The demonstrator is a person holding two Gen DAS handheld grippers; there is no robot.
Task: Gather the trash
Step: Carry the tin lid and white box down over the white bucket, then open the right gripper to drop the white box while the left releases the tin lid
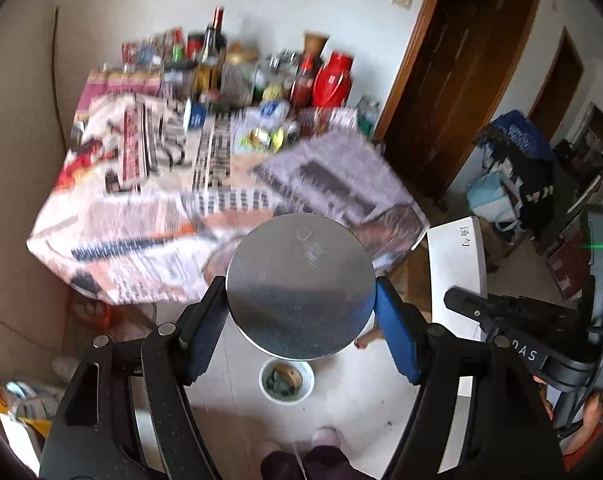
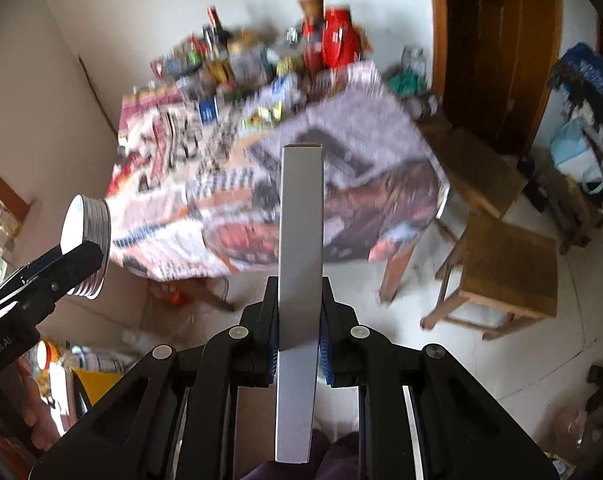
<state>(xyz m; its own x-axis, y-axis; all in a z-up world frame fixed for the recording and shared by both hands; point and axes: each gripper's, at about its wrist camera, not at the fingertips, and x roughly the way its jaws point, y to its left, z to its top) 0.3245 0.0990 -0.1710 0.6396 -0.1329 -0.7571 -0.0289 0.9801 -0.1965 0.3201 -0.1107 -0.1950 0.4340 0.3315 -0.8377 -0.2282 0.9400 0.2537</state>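
My left gripper [image 1: 300,316] is shut on a round silver metal lid [image 1: 300,286], held in the air in front of the table; the lid also shows in the right wrist view [image 2: 87,246] at the left. My right gripper [image 2: 299,354] is shut on a flat white box [image 2: 300,264], held edge-on and upright; the box also shows in the left wrist view [image 1: 457,276] at the right. A small white trash bin [image 1: 286,380] with scraps inside stands on the floor below the lid.
A table [image 1: 149,208] covered in newspaper carries bottles, jars and a red thermos [image 1: 333,80] at its far side. Two wooden stools [image 2: 505,272] stand right of it. Brown doors [image 1: 461,64] and piled bags [image 1: 513,168] are at the right. Clutter lies on the floor at left.
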